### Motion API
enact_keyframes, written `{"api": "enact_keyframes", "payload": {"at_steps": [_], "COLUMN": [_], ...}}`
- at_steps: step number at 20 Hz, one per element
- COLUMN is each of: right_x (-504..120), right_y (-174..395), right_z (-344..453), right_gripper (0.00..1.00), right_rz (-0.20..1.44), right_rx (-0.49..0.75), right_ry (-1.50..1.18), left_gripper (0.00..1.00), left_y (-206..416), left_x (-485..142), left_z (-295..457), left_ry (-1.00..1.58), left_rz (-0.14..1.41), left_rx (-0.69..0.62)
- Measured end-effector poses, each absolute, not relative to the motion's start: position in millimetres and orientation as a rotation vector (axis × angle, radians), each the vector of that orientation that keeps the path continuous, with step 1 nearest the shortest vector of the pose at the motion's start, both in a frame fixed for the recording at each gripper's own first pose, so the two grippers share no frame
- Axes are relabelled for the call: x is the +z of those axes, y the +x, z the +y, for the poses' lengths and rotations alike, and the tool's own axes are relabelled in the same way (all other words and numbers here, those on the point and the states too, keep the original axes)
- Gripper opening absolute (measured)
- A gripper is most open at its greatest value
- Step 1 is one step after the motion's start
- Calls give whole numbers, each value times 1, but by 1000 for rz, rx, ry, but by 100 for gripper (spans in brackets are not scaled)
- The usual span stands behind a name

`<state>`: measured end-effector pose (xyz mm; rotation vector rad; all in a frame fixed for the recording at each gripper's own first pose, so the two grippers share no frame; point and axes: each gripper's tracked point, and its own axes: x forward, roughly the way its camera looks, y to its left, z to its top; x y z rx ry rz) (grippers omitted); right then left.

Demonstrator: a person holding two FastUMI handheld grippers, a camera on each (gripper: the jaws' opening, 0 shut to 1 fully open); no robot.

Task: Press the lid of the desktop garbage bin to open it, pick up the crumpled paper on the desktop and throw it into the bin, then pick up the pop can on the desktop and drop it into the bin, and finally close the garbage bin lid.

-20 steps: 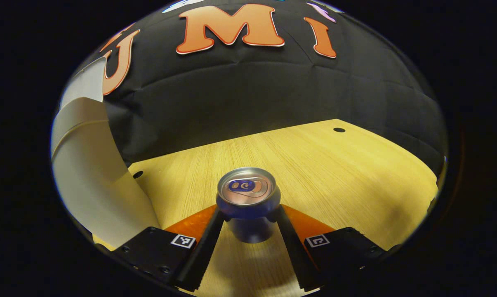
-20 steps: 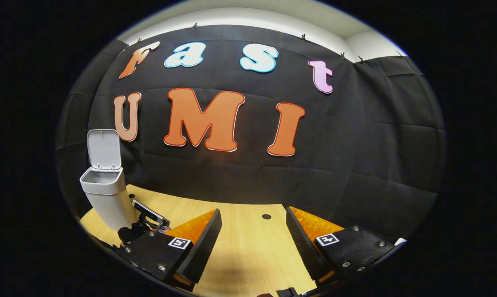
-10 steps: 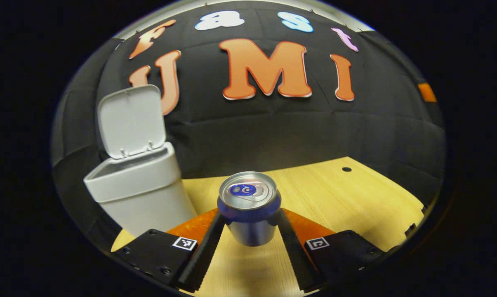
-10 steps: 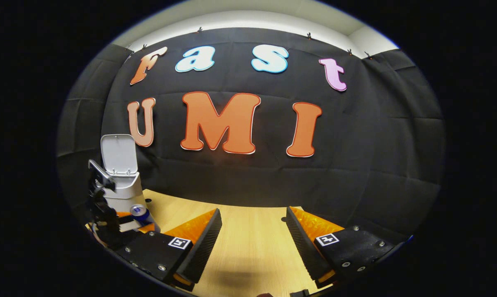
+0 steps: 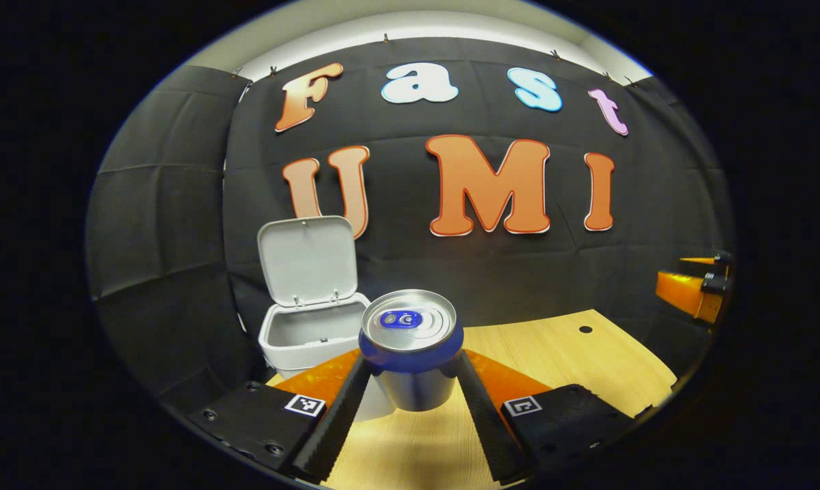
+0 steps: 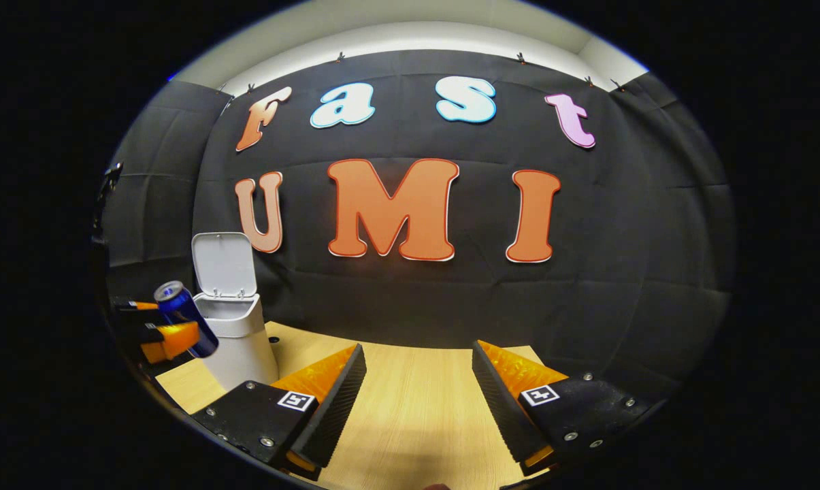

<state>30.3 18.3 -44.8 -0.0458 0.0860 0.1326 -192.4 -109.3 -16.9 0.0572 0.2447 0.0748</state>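
Observation:
My left gripper is shut on a blue and silver pop can, held upright in the air above the wooden table. Behind and left of the can stands the white garbage bin with its lid swung up. In the right gripper view the same can hangs beside the bin, level with its rim, between the left gripper's fingers. My right gripper is open over the table with nothing in it.
The other gripper shows at the far right edge of the left gripper view. Small dark holes mark the tabletop. The black cloth wall rises right behind the bin.
The left gripper has lifted the can off the table and pulled back, so the bin moved from close at the left to farther away near the middle. The right gripper stayed open and drifted slightly.

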Motion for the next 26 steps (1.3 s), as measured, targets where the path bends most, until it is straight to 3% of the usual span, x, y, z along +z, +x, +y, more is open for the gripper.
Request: {"api": "enact_keyframes", "payload": {"at_steps": [4,10,18,20,26], "right_x": [-47,-51,-62,-65,-68], "right_y": [33,35,34,33,34], "right_z": [29,19,6,7,13], "right_gripper": [94,94,94,94,94], "right_rz": [92,106,147,157,169], "right_rx": [159,110,7,-5,-28], "right_ry": [-49,-60,-61,-72,-78], "left_gripper": [79,80,79,83,80], "left_y": [-191,-134,-23,2,36], "left_x": [5,3,-41,-52,-87], "left_z": [-76,-25,37,46,53], "left_ry": [21,54,94,102,99], "left_rz": [208,181,216,234,267], "left_rx": [152,205,224,224,214]}}
